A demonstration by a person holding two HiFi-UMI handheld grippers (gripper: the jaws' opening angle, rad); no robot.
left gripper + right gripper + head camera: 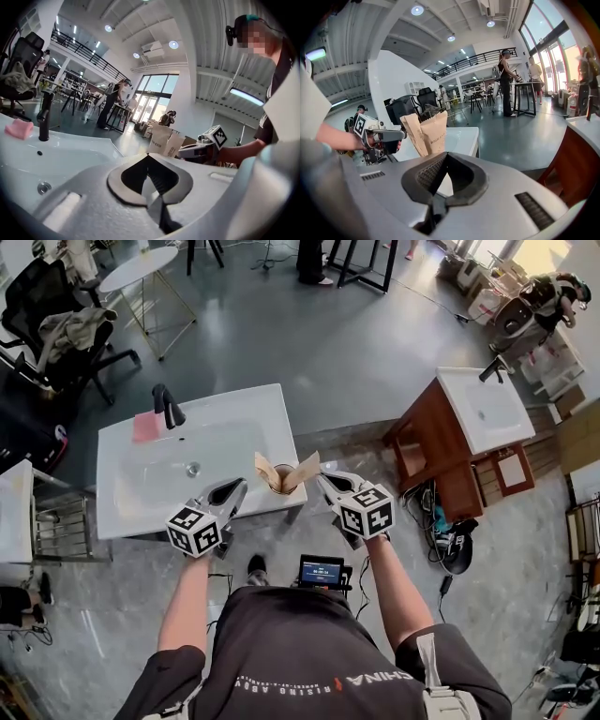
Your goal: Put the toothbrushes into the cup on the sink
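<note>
A brown cup (pixel 280 480) stands on the front right corner of the white sink (pixel 131 493). Two paper-wrapped toothbrushes (pixel 265 470) (pixel 306 471) stick up out of it, fanned apart. My left gripper (pixel 238 487) is just left of the cup, shut, with nothing between its fingers. My right gripper (pixel 324 480) is just right of the cup, also shut and empty. In the left gripper view the toothbrush packets (pixel 161 139) rise beyond the closed left gripper (pixel 149 155). In the right gripper view the packets (pixel 433 133) stand ahead of the closed right gripper (pixel 445 155).
A black faucet (pixel 167 407) and a pink sponge (pixel 146 426) sit at the sink's back edge, and the drain (pixel 192 468) is in the basin. A second sink on a wooden cabinet (pixel 483 411) stands to the right. An office chair (pixel 52 329) is at far left.
</note>
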